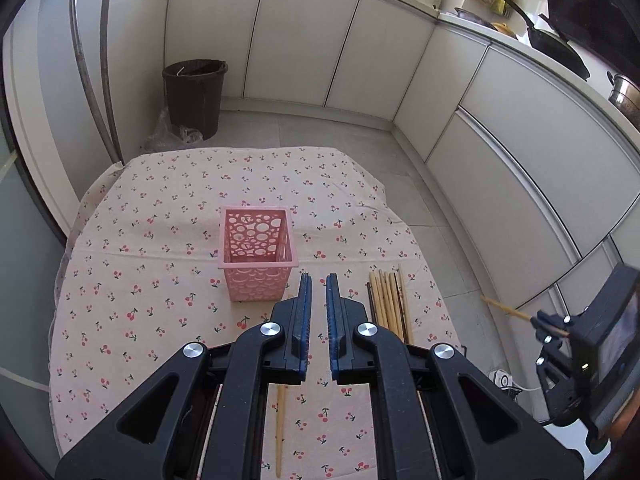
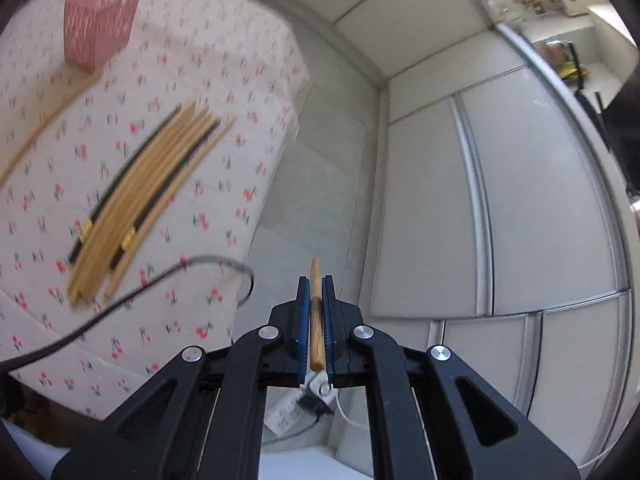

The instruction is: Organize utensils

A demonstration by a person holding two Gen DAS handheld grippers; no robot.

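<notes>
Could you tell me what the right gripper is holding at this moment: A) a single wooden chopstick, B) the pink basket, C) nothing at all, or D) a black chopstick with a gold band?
A: in the right wrist view the right gripper is shut on a single wooden chopstick lying lengthwise between its fingers, while the pink basket stands on the table and the other chopsticks lie in a pile.

My left gripper (image 1: pixel 317 280) is black, with angular linkage arms, round silver screws and blue ribbed pads (image 1: pixel 306 304). My right gripper (image 2: pixel 316 284) looks the same; a black cable (image 2: pixel 120 304) loops just left of it.
</notes>
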